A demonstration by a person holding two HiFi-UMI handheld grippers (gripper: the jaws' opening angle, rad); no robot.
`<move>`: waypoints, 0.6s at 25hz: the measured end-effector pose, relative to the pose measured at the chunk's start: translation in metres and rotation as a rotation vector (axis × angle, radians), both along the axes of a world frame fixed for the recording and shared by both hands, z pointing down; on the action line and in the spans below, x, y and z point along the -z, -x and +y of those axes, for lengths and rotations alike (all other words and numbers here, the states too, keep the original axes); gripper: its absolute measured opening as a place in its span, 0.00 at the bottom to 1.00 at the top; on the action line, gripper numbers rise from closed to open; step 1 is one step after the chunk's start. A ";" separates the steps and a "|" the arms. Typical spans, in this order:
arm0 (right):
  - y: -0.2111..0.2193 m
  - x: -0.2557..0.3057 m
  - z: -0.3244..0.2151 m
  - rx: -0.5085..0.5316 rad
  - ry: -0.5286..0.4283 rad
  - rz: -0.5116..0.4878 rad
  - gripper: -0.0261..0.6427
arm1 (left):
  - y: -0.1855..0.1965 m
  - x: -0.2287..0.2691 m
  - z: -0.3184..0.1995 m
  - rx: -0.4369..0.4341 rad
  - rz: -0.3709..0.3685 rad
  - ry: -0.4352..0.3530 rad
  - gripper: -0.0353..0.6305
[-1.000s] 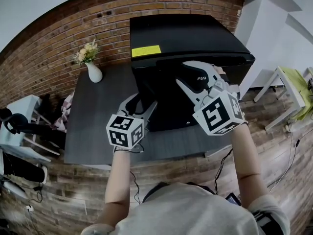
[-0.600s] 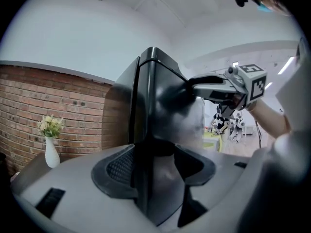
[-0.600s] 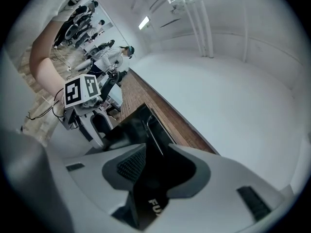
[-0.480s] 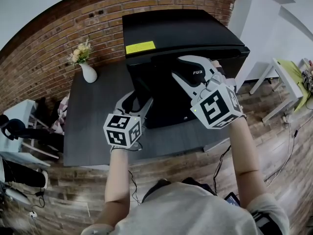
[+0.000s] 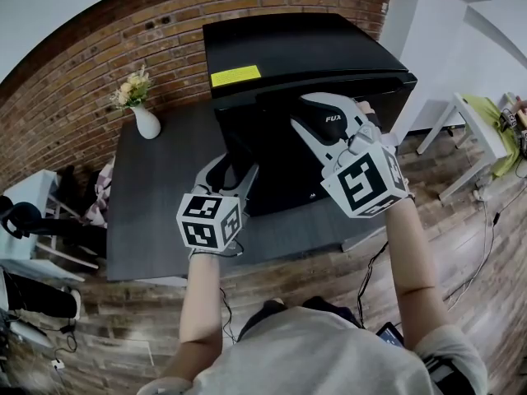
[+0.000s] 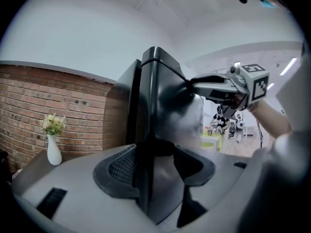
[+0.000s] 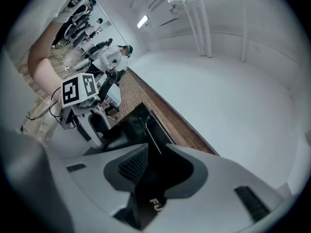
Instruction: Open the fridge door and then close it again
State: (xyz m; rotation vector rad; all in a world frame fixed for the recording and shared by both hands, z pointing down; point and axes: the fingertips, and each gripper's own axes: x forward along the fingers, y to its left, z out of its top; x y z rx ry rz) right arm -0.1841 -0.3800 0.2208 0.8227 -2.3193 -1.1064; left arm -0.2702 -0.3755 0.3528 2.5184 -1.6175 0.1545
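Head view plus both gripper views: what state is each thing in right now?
fridge door: closed or barely ajar; cannot tell which.
left gripper: shut on the door's left edge.
right gripper: door's top edge between its jaws, which have just been closing; contact unclear.
vase: upright on the table, holding flowers.

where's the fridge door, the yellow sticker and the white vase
fridge door (image 5: pixel 280 179): head view, on its black front face
yellow sticker (image 5: pixel 235 76): head view, middle of the label
white vase (image 5: pixel 146 125): head view, on its rounded body
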 end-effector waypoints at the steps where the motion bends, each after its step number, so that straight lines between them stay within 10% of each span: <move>1: -0.001 0.000 0.003 0.005 0.002 0.001 0.20 | -0.001 0.000 0.005 -0.004 -0.001 0.001 0.41; 15: -0.021 0.000 0.032 0.000 -0.017 -0.075 0.20 | -0.015 0.002 0.048 -0.071 0.020 -0.010 0.34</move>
